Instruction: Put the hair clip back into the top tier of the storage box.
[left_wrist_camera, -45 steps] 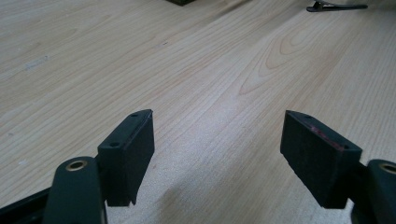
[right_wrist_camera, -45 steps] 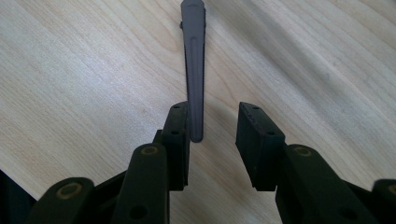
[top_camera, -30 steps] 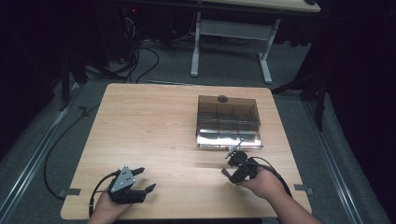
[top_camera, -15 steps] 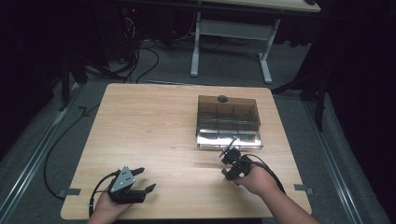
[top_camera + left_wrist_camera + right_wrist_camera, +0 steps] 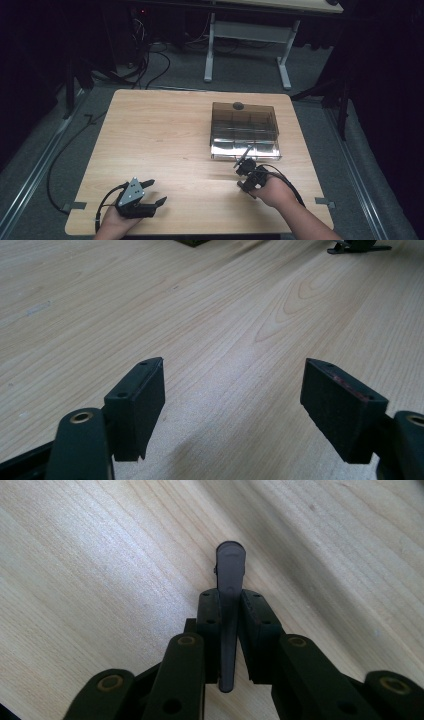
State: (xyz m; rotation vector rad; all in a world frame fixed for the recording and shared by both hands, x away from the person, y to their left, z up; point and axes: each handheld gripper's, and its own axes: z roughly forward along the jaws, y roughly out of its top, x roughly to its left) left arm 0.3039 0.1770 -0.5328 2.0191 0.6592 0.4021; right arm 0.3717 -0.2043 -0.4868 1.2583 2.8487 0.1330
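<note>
I note first the table (image 5: 165, 130), a pale wood-grain top with a matt finish, and on its far right half a smoky translucent plastic box (image 5: 244, 131) with inner compartments, a dark round knob on its lid and a glossy front wall. The right gripper (image 5: 243, 163) sits just in front of that box, clearly the nearer of the two; its jaws have just been closing and now pinch a slim grey tool (image 5: 229, 610) between the pads. The tool is flat and narrow with a rounded tip, looks like smooth plastic, and its long axis runs straight out along the jaws, pointing up and toward the box front in the high view. I judge the coming move turns on that line from tip to box. The left gripper (image 5: 150, 192) rests well apart at the near left, jaws spread wide over bare wood, holding nothing.
</note>
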